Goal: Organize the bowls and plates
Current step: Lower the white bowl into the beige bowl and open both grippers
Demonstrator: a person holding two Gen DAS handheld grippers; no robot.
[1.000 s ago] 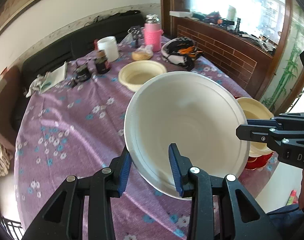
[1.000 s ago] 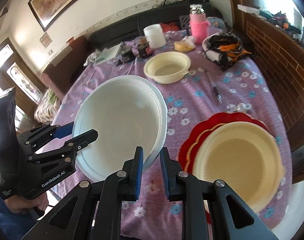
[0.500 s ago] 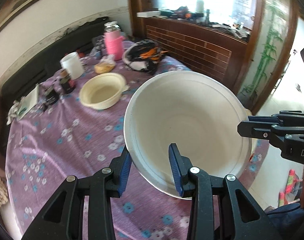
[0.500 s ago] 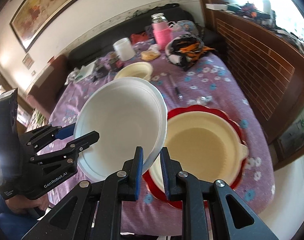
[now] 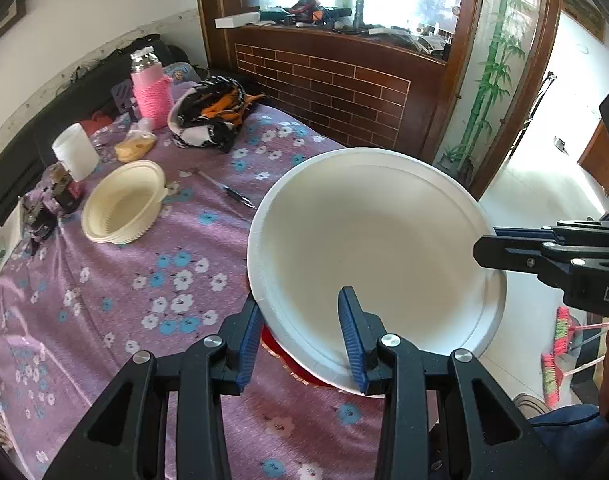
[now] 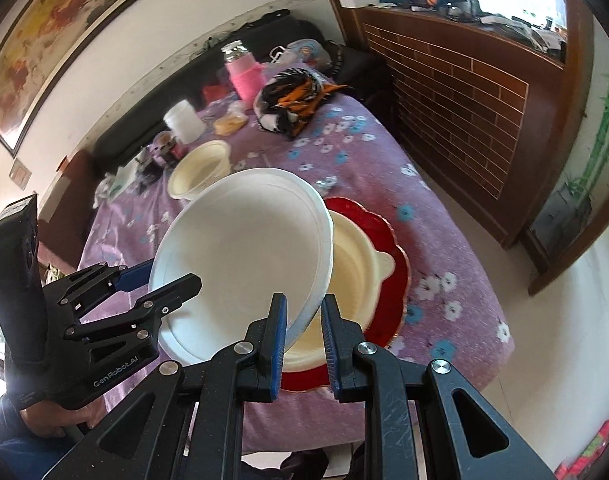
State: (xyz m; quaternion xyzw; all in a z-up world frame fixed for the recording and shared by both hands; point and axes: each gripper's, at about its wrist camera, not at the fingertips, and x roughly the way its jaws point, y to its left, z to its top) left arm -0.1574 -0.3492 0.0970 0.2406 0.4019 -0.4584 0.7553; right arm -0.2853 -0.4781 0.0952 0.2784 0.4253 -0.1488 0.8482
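A large white bowl [image 5: 368, 248] hangs tilted in the air between both grippers. My left gripper [image 5: 300, 300] is shut on its near-left rim, one pad inside and one outside. On the opposite rim my right gripper [image 6: 304, 300] is shut the same way, and it enters the left wrist view from the right [image 5: 488, 248]. In the right wrist view the white bowl [image 6: 240, 256] overlaps a wide cream bowl with handles [image 6: 356, 264] that sits on a red scalloped plate [image 6: 396, 292]. A smaller cream ribbed bowl [image 5: 122, 202] stands farther back on the table.
The purple flowered tablecloth [image 5: 104, 300] covers a round table. At the back stand a pink-sleeved bottle [image 5: 152, 92], a patterned cloth [image 5: 212, 116], a white cup [image 5: 74, 152], dark jars [image 5: 64, 192] and a pen [image 5: 228, 192]. A brick-faced counter [image 5: 344, 92] lies beyond the table.
Both grippers have carried the white bowl sideways across the table. It has gone from beside the cream bowl and red plate to partly over them. Neither grip has changed.
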